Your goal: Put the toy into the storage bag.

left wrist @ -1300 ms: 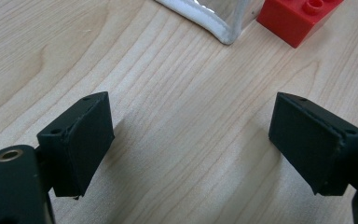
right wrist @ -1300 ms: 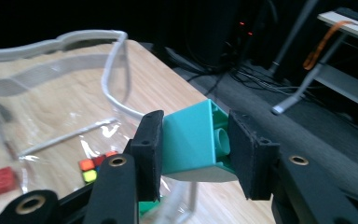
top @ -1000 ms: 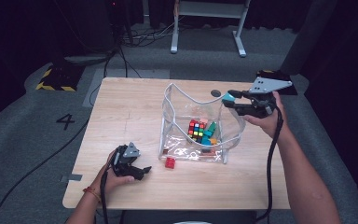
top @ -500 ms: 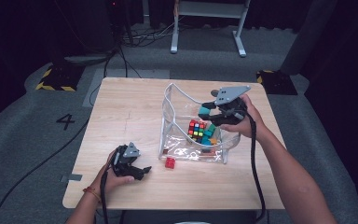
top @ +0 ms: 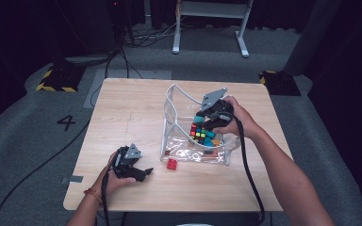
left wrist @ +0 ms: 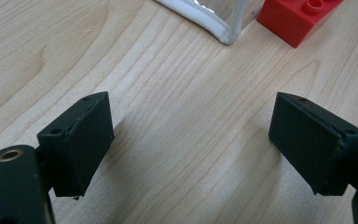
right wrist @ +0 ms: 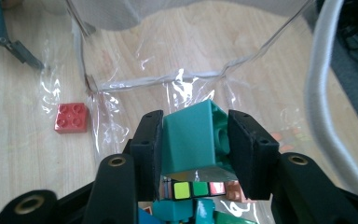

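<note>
- Right gripper view: a teal block (right wrist: pixel 192 139) is seen clenched between the two black jaws of the right gripper (right wrist: pixel 195 149), held inside the mouth of the clear plastic bag (right wrist: pixel 168 60), just above the colour cube (right wrist: pixel 193 188) and other bricks that lie in it.
- If the block is released too early, it could bounce off the cube and tip against the soft wall (the bag stands only by its own stiffness).
- From the high view, the right gripper (top: pixel 210 123) is placed close to the white rim (top: pixel 181 94); the bag could be dragged or folded if the rim is caught when the hand is taken out.
- The left gripper (left wrist: pixel 191 140) is resting on the table with its jaws released and nothing between them, so the bag is not steadied by it.
- The red brick (top: pixel 172 164) lies outside on the table, just beside the bag; it could be pushed away if the bag slides.
</note>
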The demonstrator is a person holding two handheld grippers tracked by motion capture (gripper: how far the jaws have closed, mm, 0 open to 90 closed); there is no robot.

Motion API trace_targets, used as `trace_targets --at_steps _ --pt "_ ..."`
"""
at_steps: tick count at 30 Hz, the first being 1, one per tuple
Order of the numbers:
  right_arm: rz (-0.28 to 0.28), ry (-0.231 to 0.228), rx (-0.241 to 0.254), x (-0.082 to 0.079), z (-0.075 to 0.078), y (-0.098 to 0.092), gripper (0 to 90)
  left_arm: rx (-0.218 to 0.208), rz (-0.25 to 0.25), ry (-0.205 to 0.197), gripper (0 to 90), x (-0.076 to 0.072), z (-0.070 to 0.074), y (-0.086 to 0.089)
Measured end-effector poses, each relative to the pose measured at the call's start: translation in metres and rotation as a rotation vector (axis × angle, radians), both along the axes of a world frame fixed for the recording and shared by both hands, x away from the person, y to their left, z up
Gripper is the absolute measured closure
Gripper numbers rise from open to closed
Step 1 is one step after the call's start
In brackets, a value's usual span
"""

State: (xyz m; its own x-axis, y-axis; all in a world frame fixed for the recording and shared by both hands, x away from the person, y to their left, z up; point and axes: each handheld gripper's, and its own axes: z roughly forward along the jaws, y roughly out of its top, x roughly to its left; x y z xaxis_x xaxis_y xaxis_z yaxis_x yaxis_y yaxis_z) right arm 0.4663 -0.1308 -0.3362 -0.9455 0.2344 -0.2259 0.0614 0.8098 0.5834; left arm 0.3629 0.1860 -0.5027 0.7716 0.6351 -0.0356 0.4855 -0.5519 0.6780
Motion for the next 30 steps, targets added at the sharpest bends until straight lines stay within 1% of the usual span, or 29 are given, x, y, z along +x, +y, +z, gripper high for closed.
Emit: trace_targets --at_steps 2,4,5,6,8,10,11,12,13,14,15,16,19,25,27,29,30 --pt "-0.007 0.004 -0.038 0.002 -0.003 0.002 57.4 0.002 0.000 -0.002 13.9 0.000 0.000 0.000" --pt "-0.017 0.018 -0.062 0.005 -0.005 0.002 57.4 0.000 0.000 0.000 13.9 0.000 0.000 0.000" --pt "-0.022 0.015 -0.092 0.005 -0.005 0.002 57.4 0.000 0.000 0.001 13.9 0.000 0.000 0.000" --pt "-0.026 0.021 -0.097 0.006 -0.006 0.002 57.4 -0.001 0.000 0.001 14.0 0.000 0.000 0.000" --pt "-0.014 0.015 -0.106 0.008 -0.007 0.001 57.4 0.000 0.000 0.001 13.9 0.000 0.000 0.000" --pt "-0.036 0.023 -0.131 0.008 -0.007 0.000 57.4 0.002 0.001 -0.002 13.9 0.000 0.000 0.000" --pt "-0.026 0.018 -0.145 0.008 -0.007 -0.001 57.4 -0.001 0.000 0.001 13.9 0.000 0.000 0.000" --pt "-0.040 0.030 -0.155 0.008 -0.006 -0.002 57.4 0.002 0.001 -0.002 14.0 0.000 0.000 0.000" --pt "-0.040 0.023 -0.165 0.008 -0.006 -0.003 57.4 -0.001 0.000 0.001 14.0 0.000 0.000 0.000" --pt "-0.040 0.027 -0.170 0.009 -0.005 -0.005 57.4 -0.001 0.000 0.001 13.9 0.000 0.000 0.000" --pt "-0.057 0.036 -0.186 0.008 -0.005 -0.006 57.4 0.002 0.001 -0.002 14.0 0.000 0.000 0.000" --pt "-0.059 0.020 -0.202 0.008 -0.005 -0.007 57.4 -0.001 0.000 0.001 13.9 0.000 0.000 0.000" --pt "-0.070 0.030 -0.216 0.008 -0.004 -0.012 57.4 0.001 0.001 -0.002 14.0 0.000 0.000 0.000" --pt "-0.092 0.025 -0.253 0.007 -0.002 -0.022 57.3 -0.001 0.000 0.001 14.0 0.000 0.000 0.000" --pt "-0.096 0.038 -0.258 0.007 -0.002 -0.027 57.4 -0.001 0.000 0.001 13.9 0.000 0.000 0.000" --pt "-0.093 0.039 -0.277 0.008 -0.002 -0.031 57.3 0.000 0.000 0.000 13.9 0.000 0.000 0.000" --pt "-0.101 0.042 -0.280 0.008 -0.003 -0.034 57.4 -0.001 0.000 0.001 13.9 0.000 0.000 0.000"
